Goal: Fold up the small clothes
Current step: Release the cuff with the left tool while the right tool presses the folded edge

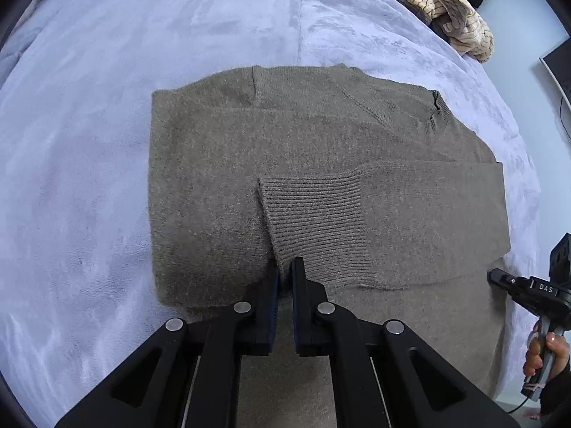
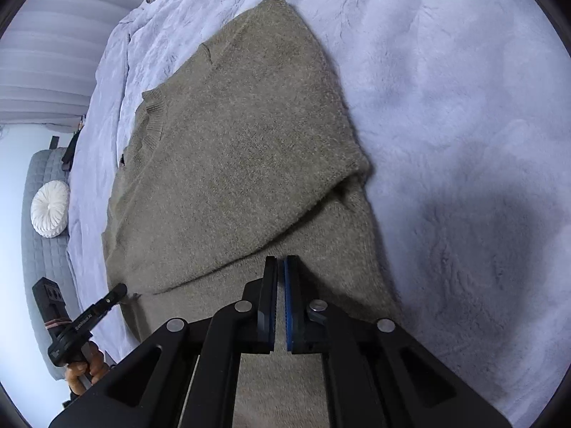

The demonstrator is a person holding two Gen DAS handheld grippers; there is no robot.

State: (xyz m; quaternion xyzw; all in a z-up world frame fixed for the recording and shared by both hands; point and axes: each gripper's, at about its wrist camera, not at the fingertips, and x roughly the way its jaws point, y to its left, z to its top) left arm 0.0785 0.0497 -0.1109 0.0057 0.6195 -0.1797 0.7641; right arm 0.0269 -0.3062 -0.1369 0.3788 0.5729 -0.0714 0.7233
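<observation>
bedding: we see a pale lilac plush blanket (image 1: 142, 71) spread over the whole bed
clutter: pile of striped cream clothes (image 1: 453, 18) at its far edge
seating: grey quilted sofa (image 2: 43, 249) beside the bed
cushion: round white pillow (image 2: 50, 208) on that sofa
window: pale curtain (image 2: 53, 53) behind

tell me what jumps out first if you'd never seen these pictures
A half-folded brown knit sweater fills the middle of a pale lilac fleece blanket, one ribbed cuff laid across its body. The left claw is shut on the knit beside that cuff. The right claw is shut at the sweater's near edge.
</observation>
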